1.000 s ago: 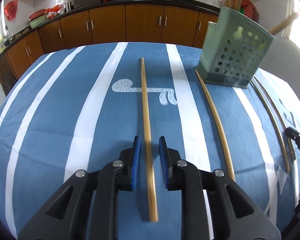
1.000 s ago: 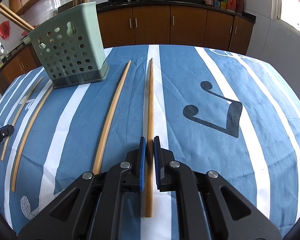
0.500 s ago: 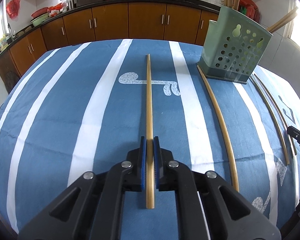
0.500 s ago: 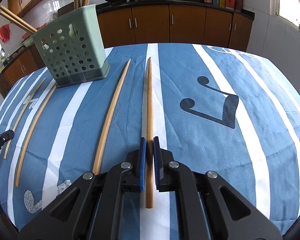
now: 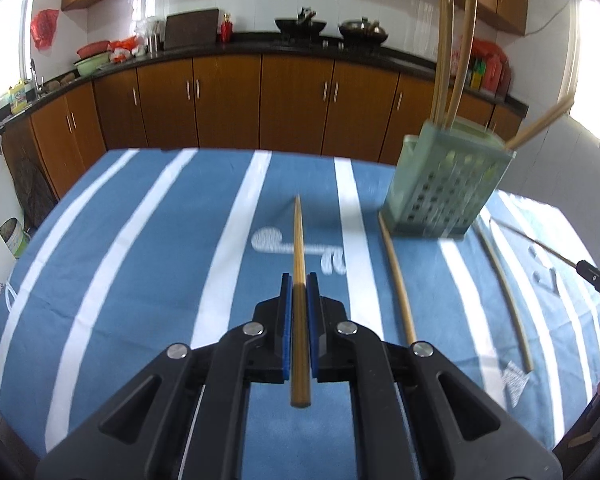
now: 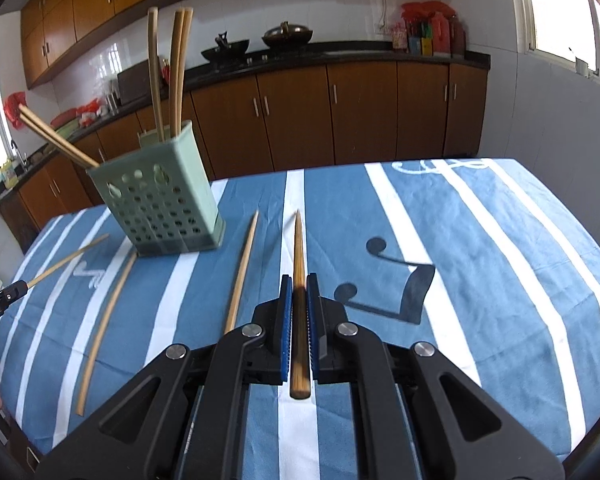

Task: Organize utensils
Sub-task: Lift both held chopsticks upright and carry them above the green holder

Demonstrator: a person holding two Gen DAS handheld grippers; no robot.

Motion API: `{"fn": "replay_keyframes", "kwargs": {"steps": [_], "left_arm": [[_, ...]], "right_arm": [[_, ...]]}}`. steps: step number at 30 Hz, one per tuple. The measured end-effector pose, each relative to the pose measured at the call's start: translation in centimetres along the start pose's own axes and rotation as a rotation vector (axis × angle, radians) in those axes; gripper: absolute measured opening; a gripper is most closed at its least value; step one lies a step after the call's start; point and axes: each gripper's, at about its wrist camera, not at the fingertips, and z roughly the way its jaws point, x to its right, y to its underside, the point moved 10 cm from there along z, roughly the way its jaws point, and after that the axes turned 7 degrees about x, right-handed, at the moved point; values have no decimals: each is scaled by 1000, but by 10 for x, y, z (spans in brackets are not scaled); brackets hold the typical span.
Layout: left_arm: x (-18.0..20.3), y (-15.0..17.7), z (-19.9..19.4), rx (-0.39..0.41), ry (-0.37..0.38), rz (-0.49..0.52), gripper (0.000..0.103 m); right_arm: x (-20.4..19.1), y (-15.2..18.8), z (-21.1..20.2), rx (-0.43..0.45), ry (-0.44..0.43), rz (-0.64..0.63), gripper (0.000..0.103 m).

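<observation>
Chopsticks: sorting partly done. Five already standing or leaning in the green perforated holder (image 6: 162, 200), three upright and two slanting out over its left rim.

Left gripper (image 5: 299, 304): pads closed on one chopstick (image 5: 299, 264), clamped near the butt end, tip forward and raised clear of the striped cloth (image 5: 140, 280).

Right gripper (image 6: 299, 306): likewise closed on a darker chopstick (image 6: 299, 264), gripped near its thick end, tip forward and apparently off the table.

Remaining on the cloth, right wrist view: one loose stick (image 6: 242, 272) just right of the holder and one curved stick (image 6: 106, 324) to its left front. Both to be collected after the two held pieces are dropped in.

Holder position: ahead and to the right of the left gripper (image 5: 448, 188), ahead and to the left of the right gripper.

Obstructions: upright sticks crowd the back of the holder opening; leaning pair crosses the left side. Both held sticks converge on the same holder, so risk of crossing. Kitchen cabinets (image 6: 360, 112) and countertop pans well behind, no interference.
</observation>
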Motion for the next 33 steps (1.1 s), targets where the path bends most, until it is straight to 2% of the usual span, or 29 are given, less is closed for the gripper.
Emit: {"fn": "replay_keyframes", "kwargs": {"steps": [11, 23, 26, 33], "left_arm": [[6, -48, -39, 145, 37, -32, 8], [17, -80, -63, 222, 81, -22, 8], [24, -89, -73, 240, 108, -20, 8], [52, -117, -104, 292, 208, -20, 8]], "right_arm": [[0, -35, -23, 112, -14, 27, 8], [-10, -65, -43, 188, -44, 19, 8], [-17, -79, -51, 203, -78, 26, 8], [-42, -124, -82, 267, -224, 86, 8]]}}
